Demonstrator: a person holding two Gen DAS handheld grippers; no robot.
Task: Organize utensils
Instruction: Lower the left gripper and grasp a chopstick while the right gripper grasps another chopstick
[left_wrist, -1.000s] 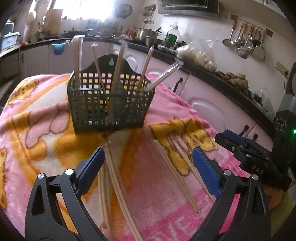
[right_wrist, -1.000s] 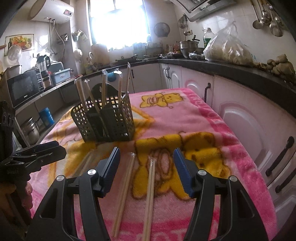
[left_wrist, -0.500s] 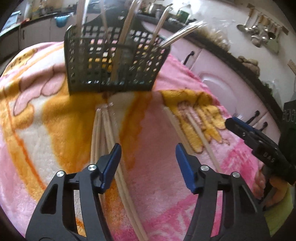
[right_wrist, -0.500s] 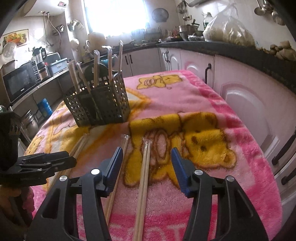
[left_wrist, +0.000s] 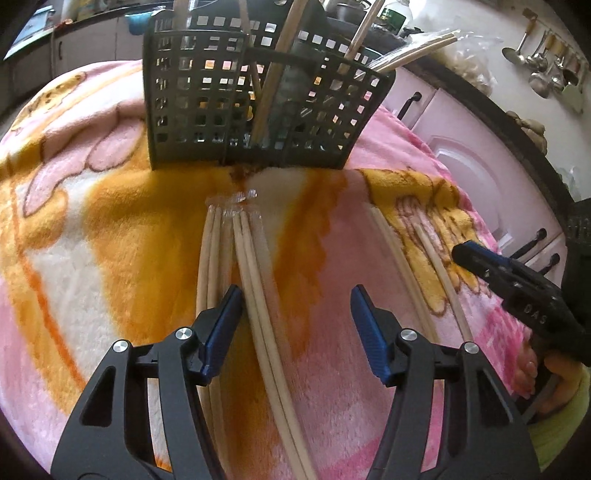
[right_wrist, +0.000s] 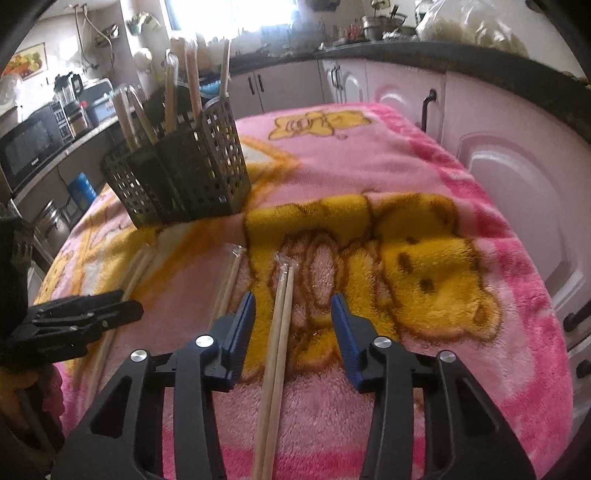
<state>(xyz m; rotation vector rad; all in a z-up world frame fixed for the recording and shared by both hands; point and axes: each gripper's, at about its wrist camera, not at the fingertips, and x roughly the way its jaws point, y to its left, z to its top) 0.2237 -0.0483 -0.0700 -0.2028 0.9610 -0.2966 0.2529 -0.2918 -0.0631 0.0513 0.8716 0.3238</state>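
A: Where's the left claw (left_wrist: 295, 306)?
B: Low over the blanket (left_wrist: 110, 221), released. One wrapped chopstick pair (left_wrist: 255, 295) lies btwn its pads, not pinched.
A: Right claw (right_wrist: 291, 314)?
B: Been closing, but not gripping yet. Another pair (right_wrist: 280, 332) lies btwn its pads, untouched.
A: Basket (left_wrist: 258, 110)?
B: Upright on the blanket w/ chopsticks inside.

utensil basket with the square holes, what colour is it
Dark grey plastic utensil basket, a grid of square holes; clearest in the left wrist view.
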